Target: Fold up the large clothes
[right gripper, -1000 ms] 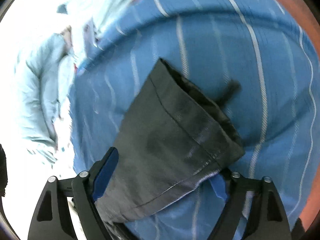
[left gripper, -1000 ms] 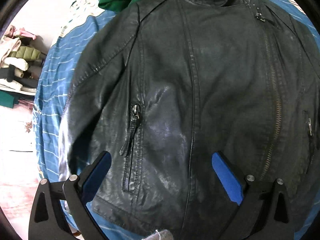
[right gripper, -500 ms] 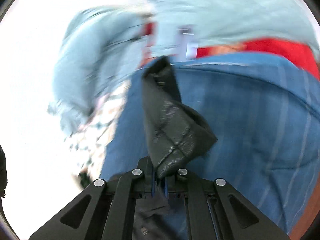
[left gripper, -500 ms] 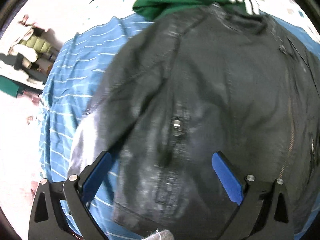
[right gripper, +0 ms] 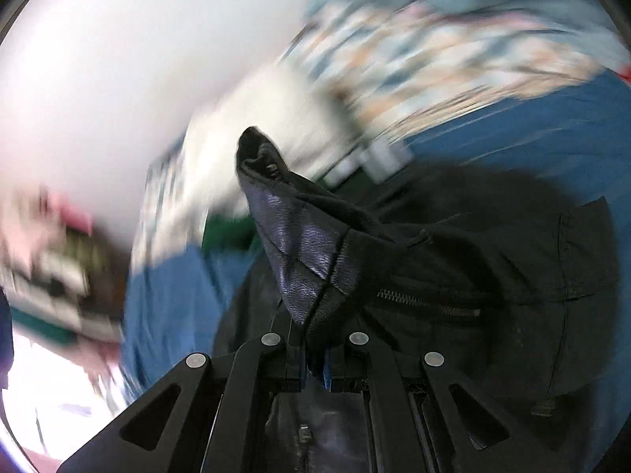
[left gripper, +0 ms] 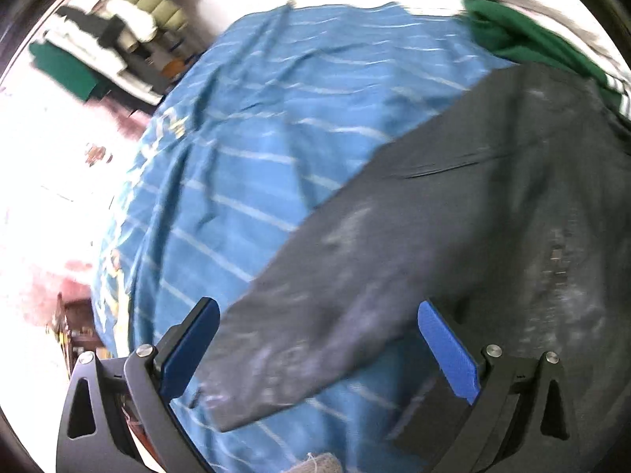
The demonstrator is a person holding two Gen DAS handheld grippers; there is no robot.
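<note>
A black leather jacket (left gripper: 493,216) lies on a blue striped bed sheet (left gripper: 276,118). Its left sleeve (left gripper: 315,315) stretches down toward my left gripper (left gripper: 315,347), which is open just above the sleeve's cuff end. My right gripper (right gripper: 313,358) is shut on the cuff of the jacket's other sleeve (right gripper: 303,252) and holds it up over the jacket body (right gripper: 493,276), where a zipper shows. The right wrist view is blurred.
A green garment (left gripper: 524,39) lies at the head of the jacket. Folded clothes (left gripper: 110,39) are stacked beside the bed at the far left. A patterned light cloth (right gripper: 453,47) lies beyond the jacket. The bed's left edge (left gripper: 106,276) drops to the floor.
My left gripper has swung left from over the jacket front to over its left sleeve. My right gripper has shut on the other sleeve's cuff and carried it up over the jacket body.
</note>
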